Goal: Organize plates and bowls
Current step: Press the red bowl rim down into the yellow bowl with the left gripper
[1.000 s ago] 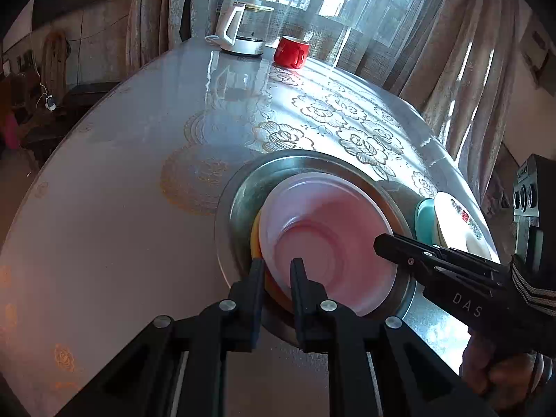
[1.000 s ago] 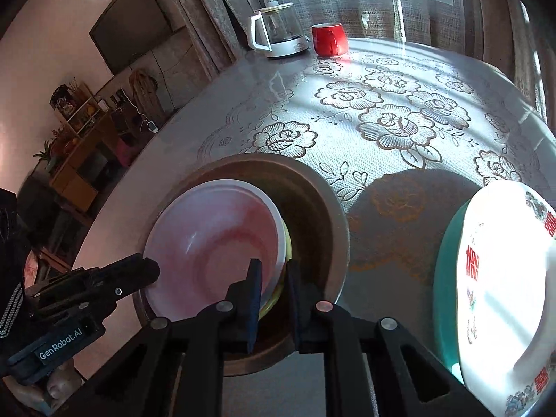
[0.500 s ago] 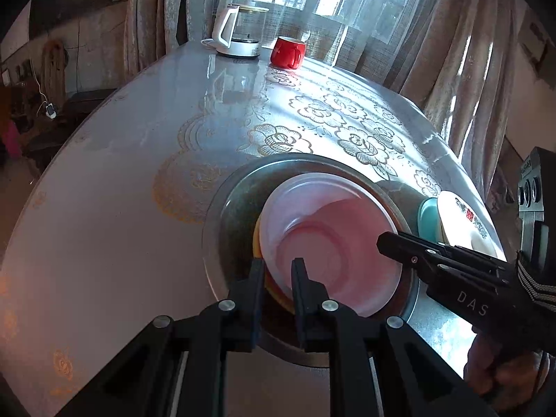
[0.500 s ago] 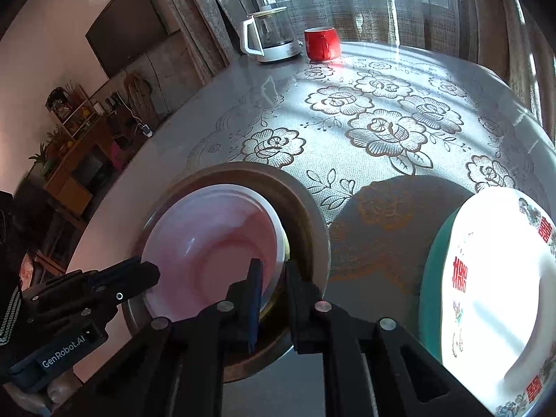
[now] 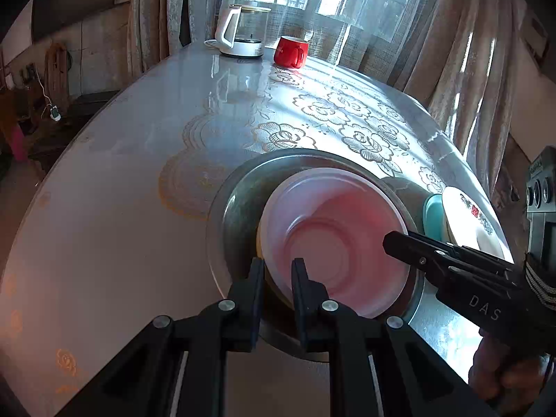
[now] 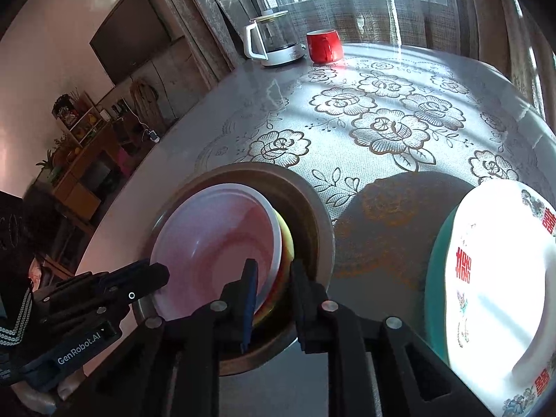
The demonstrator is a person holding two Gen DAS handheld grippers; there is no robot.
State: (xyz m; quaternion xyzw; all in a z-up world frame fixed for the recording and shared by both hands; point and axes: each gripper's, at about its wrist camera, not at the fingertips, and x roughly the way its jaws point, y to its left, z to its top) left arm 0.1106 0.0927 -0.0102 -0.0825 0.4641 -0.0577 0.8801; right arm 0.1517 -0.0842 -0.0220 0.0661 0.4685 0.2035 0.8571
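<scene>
Sitting nested at the centre of both views, the pale pink plastic bowl [image 5: 333,239] [image 6: 215,246] rests on a yellow bowl [image 6: 287,243] whose rim peeks out beneath it, and both lie inside a wide, shallow stainless-steel basin [image 5: 236,208] [image 6: 312,215]; the left gripper [image 5: 276,271], rising from the bottom of the left-wrist view, has its jaws nearly together and clamped on the near rim of the stacked bowls, one finger inside the pink bowl and the other outside it; the right gripper [image 6: 272,271] [image 5: 399,241], seen from the bottom of its own view and entering from the lower right of the left-wrist view, straddles the opposite rim, its jaws opening, with the rims of the pink and yellow bowls between the fingers and a visible gap at the outer finger; to the right of the basin, a white plate with red characters and flower prints [image 6: 504,278] [image 5: 469,215] lies on a teal plate [image 6: 436,278] [image 5: 432,215]; all of this stands on a round table with a lace-patterned floral cover [image 5: 139,173] [image 6: 399,121]; at the top of the frame, near the curtained window, a glass kettle with a white handle [image 5: 241,31] [image 6: 271,40] stands beside a red mug [image 5: 290,51] [image 6: 325,46]; a striped sleeve cuff [image 5: 540,286] shows at the lower right.
</scene>
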